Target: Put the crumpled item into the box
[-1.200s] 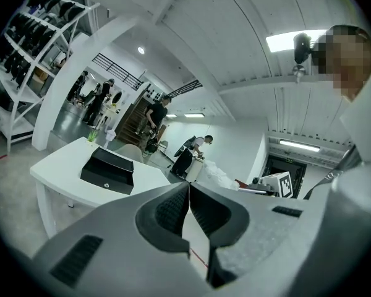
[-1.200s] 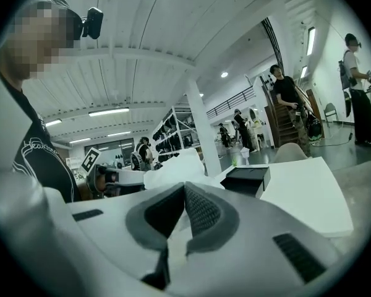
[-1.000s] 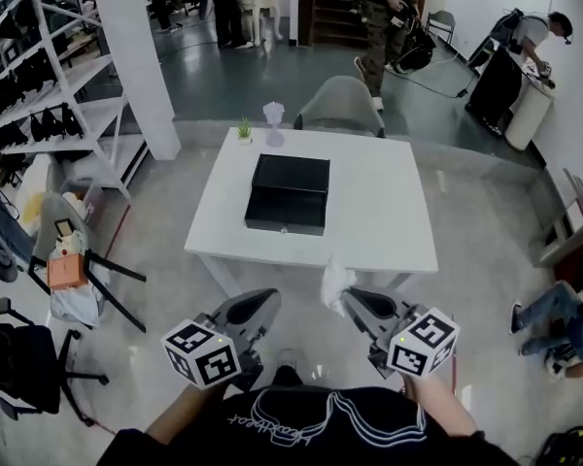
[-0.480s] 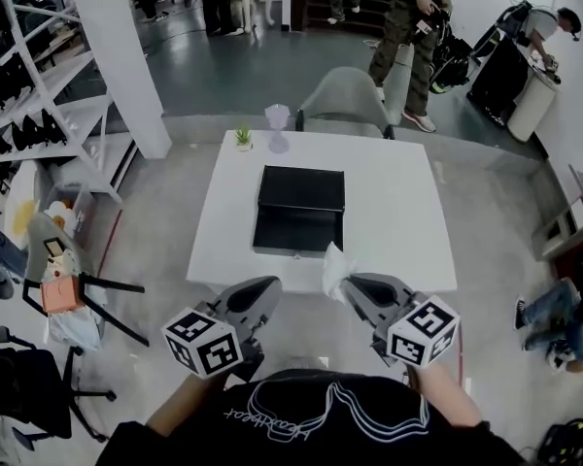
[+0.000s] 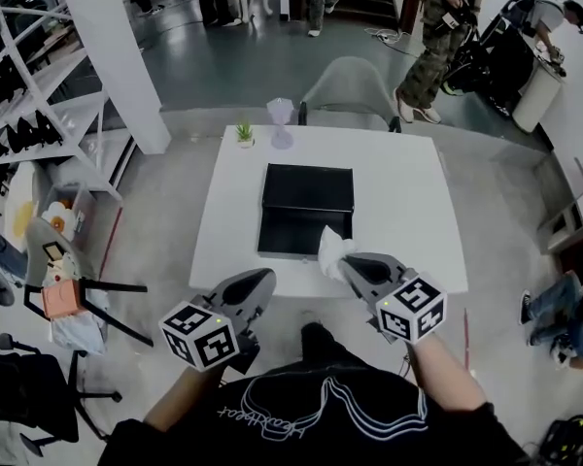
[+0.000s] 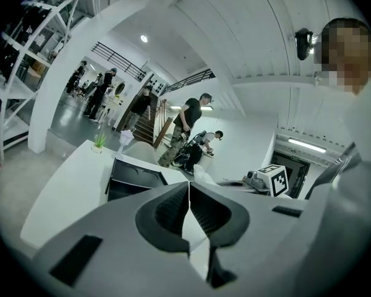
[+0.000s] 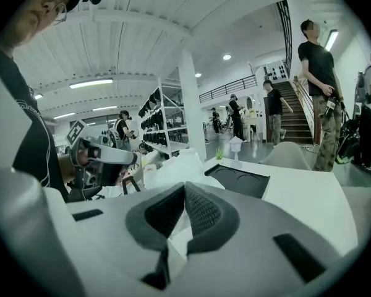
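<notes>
Wad (image 5: 332,249) of crumpled white stuff is pinched tight in my right claw (image 5: 346,262), held over the near edge of the white tabletop (image 5: 408,212), just beside the near right corner of the black box (image 5: 306,207). My left claw (image 5: 262,280) is closed on nothing, hanging off the tabletop's near side, apart from the box.

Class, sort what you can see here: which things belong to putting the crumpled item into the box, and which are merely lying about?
Job in hand: crumpled white item; right gripper, jaws shut on it; black box; white table.

Lying about: small potted plant; pale stemmed ornament; grey chair; left gripper, jaws shut and empty.
</notes>
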`<state>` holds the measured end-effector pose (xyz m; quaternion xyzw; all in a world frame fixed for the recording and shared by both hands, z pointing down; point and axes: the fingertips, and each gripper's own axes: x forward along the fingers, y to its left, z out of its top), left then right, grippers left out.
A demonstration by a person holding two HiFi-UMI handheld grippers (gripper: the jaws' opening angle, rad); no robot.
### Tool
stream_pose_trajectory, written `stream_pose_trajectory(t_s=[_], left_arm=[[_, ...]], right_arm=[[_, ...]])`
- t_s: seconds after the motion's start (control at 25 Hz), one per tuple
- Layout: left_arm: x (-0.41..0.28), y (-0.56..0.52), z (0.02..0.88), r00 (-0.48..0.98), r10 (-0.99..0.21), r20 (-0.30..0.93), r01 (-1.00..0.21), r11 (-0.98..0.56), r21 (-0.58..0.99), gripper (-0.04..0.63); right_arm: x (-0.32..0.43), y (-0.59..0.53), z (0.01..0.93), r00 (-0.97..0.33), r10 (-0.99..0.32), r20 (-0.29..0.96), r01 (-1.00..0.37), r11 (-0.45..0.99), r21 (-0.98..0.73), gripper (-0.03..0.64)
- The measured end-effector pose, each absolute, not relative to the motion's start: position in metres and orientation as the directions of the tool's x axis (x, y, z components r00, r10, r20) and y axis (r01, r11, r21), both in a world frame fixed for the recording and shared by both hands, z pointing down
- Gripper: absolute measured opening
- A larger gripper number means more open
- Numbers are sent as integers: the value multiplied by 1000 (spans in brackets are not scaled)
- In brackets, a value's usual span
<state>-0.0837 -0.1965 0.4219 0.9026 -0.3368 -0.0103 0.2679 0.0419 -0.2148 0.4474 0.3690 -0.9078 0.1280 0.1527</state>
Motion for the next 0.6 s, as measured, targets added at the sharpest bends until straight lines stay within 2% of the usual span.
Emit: stream_pose_trajectory(t_s=[0.6], left_arm=[[-114, -244, 434, 706, -679, 202, -669, -545, 506, 8]], right_arm=[[15, -293, 521, -632, -515, 580, -647, 762, -28, 6]])
